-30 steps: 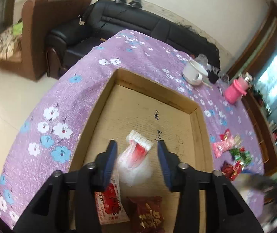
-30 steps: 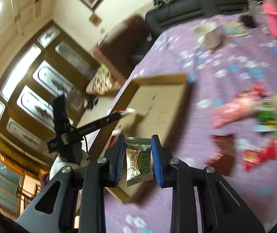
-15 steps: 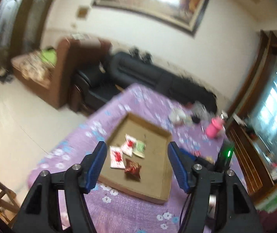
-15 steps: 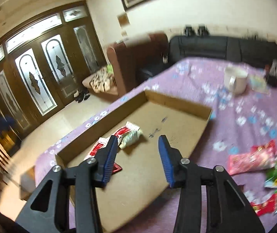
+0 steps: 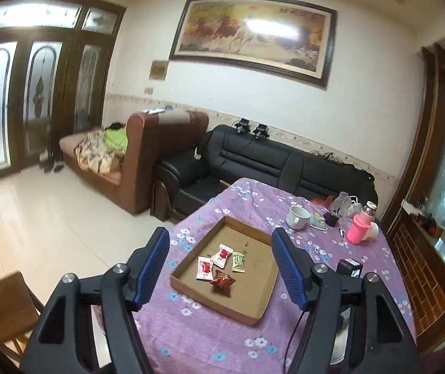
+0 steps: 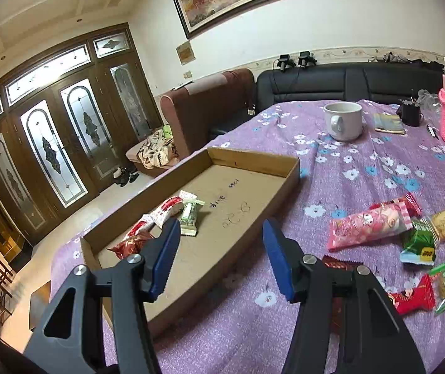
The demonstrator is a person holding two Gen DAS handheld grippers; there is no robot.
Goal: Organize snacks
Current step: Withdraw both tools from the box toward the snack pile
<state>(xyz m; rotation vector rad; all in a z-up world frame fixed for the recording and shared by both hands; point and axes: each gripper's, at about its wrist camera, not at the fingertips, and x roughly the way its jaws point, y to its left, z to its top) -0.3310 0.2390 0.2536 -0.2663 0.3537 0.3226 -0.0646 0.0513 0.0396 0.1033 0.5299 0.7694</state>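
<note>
Snacks lie in two groups: four packets (image 5: 221,265) sit together in the cardboard tray (image 5: 191,286) ahead of my left gripper (image 5: 221,268), between its wide-apart, empty jaws. My right gripper (image 6: 221,257) is also spread open and holds nothing above the tray's near edge. Loose packets (image 6: 366,226) lie on the purple floral tablecloth (image 6: 347,162) off to its right, with a white mug (image 6: 344,120) beyond.

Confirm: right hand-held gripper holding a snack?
No, the right hand-held gripper is open and empty above the cardboard tray.
</note>
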